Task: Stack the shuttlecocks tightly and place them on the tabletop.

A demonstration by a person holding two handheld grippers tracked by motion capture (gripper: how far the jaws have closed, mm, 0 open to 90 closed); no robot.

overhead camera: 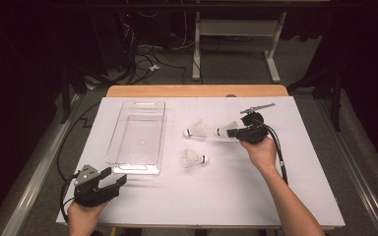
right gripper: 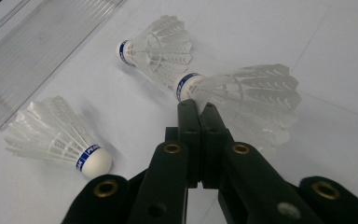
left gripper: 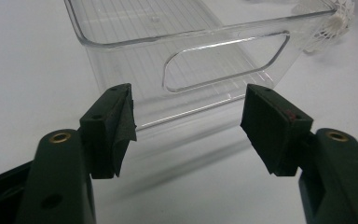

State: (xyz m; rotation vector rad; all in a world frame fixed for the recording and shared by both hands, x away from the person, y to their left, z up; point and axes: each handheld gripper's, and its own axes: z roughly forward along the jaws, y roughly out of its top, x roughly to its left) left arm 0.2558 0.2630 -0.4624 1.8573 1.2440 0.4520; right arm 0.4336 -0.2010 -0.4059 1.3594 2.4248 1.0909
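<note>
Three white feather shuttlecocks with blue-banded corks are on the white table. One shuttlecock (overhead camera: 197, 130) (right gripper: 158, 44) lies mid-table and a second shuttlecock (overhead camera: 193, 159) (right gripper: 56, 135) lies nearer me. My right gripper (overhead camera: 235, 132) (right gripper: 199, 109) is shut, its jaws pinched on the feathers just behind the cork of the third shuttlecock (overhead camera: 225, 130) (right gripper: 251, 91), which sits a little off the table with its cork pointing left. My left gripper (overhead camera: 115, 178) (left gripper: 189, 128) rests open at the front left, facing the near end of the clear plastic tray (overhead camera: 134, 169) (left gripper: 223, 70), with nothing between its jaws.
The tray is long, with handle cut-outs, and nothing lies in it; in the right gripper view its edge (right gripper: 37, 46) is at the upper left. A shuttlecock (left gripper: 335, 23) peeks past the tray's corner. A grey metal tool (overhead camera: 258, 106) lies behind my right hand. Bare table stretches along the front.
</note>
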